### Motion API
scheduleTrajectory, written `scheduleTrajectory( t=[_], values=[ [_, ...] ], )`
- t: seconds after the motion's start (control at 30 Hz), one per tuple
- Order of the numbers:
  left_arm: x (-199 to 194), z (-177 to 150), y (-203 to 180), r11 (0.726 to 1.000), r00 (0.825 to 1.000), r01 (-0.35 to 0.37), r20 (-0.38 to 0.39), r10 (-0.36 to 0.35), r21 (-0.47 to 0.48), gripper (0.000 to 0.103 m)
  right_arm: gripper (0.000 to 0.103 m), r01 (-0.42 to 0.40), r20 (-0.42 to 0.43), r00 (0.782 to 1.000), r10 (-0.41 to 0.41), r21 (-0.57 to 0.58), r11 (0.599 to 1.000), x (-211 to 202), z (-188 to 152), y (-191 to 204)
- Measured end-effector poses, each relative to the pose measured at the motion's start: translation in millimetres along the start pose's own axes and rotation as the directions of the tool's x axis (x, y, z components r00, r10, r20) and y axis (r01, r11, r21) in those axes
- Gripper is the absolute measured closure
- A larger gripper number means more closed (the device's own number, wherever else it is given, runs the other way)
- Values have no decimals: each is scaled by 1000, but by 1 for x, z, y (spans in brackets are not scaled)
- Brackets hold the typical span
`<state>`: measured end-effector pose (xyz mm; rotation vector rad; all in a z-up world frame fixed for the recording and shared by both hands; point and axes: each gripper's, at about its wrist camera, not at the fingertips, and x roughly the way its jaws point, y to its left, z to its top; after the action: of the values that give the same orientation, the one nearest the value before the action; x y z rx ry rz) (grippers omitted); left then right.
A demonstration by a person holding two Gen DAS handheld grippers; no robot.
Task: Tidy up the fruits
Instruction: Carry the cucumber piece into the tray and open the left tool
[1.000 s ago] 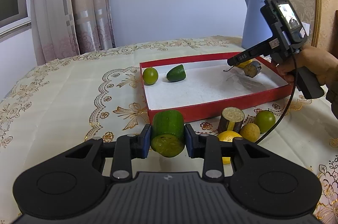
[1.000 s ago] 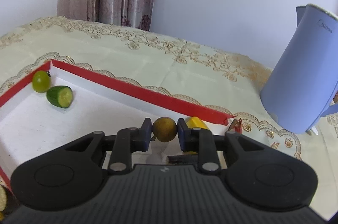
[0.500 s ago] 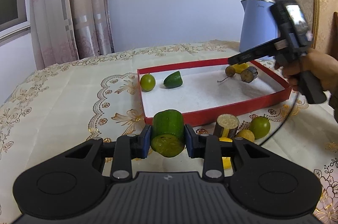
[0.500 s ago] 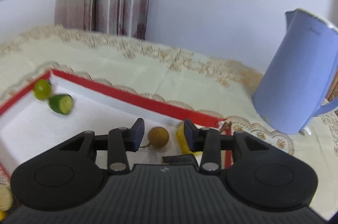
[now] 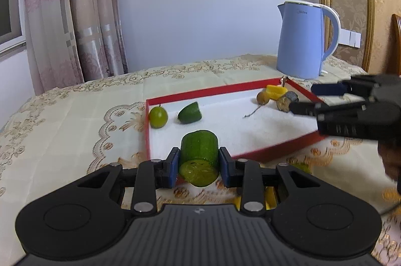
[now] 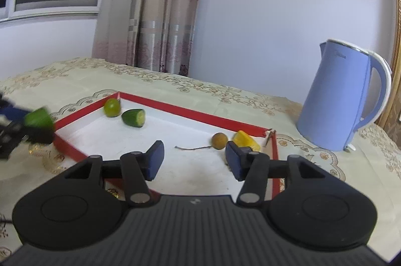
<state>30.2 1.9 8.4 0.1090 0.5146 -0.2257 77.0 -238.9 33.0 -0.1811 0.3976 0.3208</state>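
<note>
My left gripper [image 5: 199,165] is shut on a thick green cucumber chunk [image 5: 199,148], held just over the near edge of the red tray [image 5: 213,90]. On the tray's white floor lie a green lime [image 5: 158,117], a cucumber end [image 5: 189,113], a brown longan with a stem [image 5: 262,97], a yellow piece [image 5: 275,91] and a dark eggplant slice [image 5: 285,101]. My right gripper [image 6: 194,160] hangs above the tray's right part, its jaws opening with nothing between them. The longan [image 6: 219,140] and the yellow piece [image 6: 244,139] lie just beyond its fingers.
A blue kettle [image 5: 303,40] stands behind the tray's far right corner. Loose fruit pieces [image 5: 269,195] lie on the tablecloth under my left gripper. A hand [image 5: 391,160] holds the right gripper at the right edge. Curtains hang at the back left.
The right gripper let go of the longan, which now lies in the tray, and drew back from the far corner with jaws widening. The left gripper moved closer to the tray with the cucumber.
</note>
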Motion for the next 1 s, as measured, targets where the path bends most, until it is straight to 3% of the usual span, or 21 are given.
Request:
scheduleTrajectory(
  t=[0.3,0.43,0.6,0.83,1.0],
  values=[
    [47,41,-10,1000,999,2,-34,-2,6,71,49,-44,-12,999,45,79,996,2,-11,-17],
    [83,54,-21,999,995,30,-93,-29,13,71,45,-41,-8,999,42,78,996,1,-14,-18],
    [125,67,-30,999,989,15,-149,-10,35,71,43,-38,6,999,38,79,996,-4,-14,-21],
    [167,71,-41,997,976,-16,-218,32,75,71,42,-50,14,999,49,65,997,-9,-14,-18],
    [176,72,-46,996,975,-22,-218,41,88,71,42,-52,23,998,51,56,997,-11,-13,-17]
  ],
)
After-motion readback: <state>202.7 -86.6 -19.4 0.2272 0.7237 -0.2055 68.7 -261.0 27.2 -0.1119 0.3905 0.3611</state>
